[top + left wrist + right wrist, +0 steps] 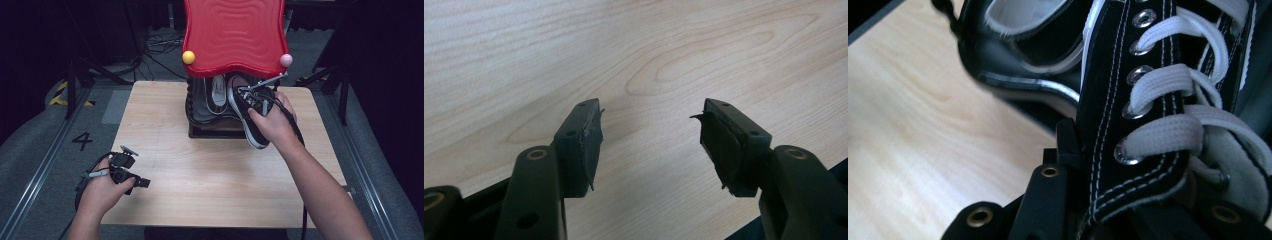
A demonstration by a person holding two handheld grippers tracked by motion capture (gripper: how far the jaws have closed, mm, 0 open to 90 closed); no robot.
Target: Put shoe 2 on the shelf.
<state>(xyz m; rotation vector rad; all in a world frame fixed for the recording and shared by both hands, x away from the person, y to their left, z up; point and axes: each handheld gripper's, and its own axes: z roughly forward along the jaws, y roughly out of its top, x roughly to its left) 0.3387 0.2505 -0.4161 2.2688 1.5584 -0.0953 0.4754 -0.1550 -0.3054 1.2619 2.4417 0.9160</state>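
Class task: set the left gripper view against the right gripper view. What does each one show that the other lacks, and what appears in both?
Left gripper view alone: the left gripper with its jaws apart, nothing between them, above bare wood.
Right gripper view alone: a black sneaker with white laces and metal eyelets, clamped at its eyelet edge by the right gripper; a second shoe on a dark shelf behind.
Both: the light wooden table.

This looks like a recording lab or studio rather than a home. A light wooden surface (165, 200) stands on grey carpet (40, 135) marked with a number 4 (82, 140), framed by metal rails (47, 160), black drapes (30, 55) and loose cables (155, 47) at the back, with yellow-black hazard tape (59, 95) on the floor.
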